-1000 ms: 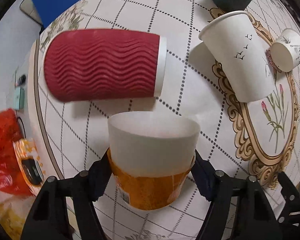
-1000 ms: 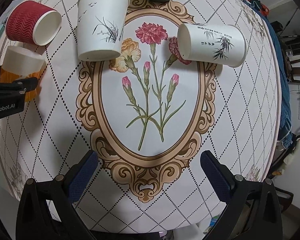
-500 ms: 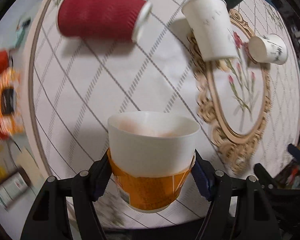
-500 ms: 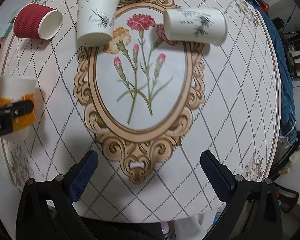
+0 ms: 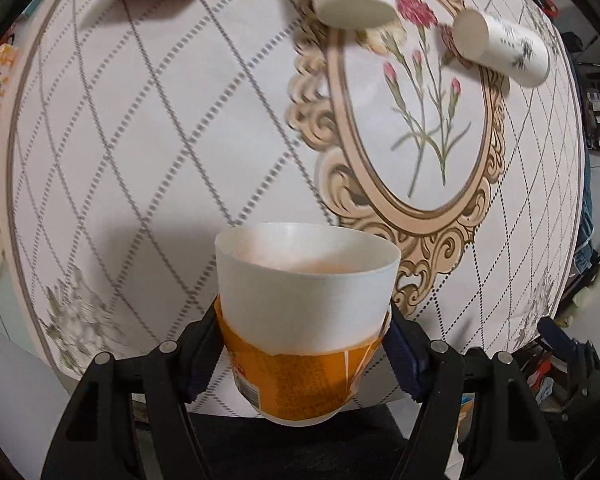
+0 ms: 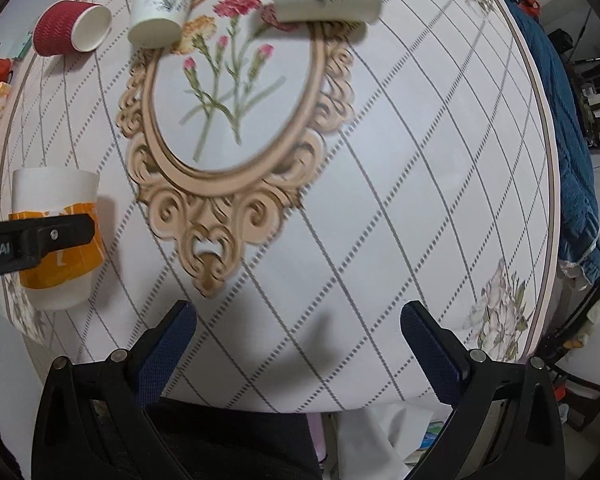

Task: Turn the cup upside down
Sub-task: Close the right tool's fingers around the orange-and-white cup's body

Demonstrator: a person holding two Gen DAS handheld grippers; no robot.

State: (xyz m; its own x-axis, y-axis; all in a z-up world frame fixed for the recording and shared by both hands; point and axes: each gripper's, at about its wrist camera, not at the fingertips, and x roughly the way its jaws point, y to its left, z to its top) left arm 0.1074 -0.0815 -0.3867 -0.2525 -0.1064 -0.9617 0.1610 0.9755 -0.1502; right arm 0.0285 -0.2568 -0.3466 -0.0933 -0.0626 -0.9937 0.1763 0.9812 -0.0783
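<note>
Across the round bench (image 5: 148,128), patterned cloth fills both views. At 6 o'clock in the left wrist view, the left gripper (image 5: 304,344) is clenched on the orange-banded cup (image 5: 304,292), held above the bench edge. Thin paper likely crushes easily; gripping mid-wall seems sensible. The right gripper (image 6: 298,340) hangs released. The cup's base is hidden, and its inside is hard to make out.

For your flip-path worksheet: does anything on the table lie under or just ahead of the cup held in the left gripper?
Nothing visible does. The left gripper grips the cup above bare tablecloth.
</note>
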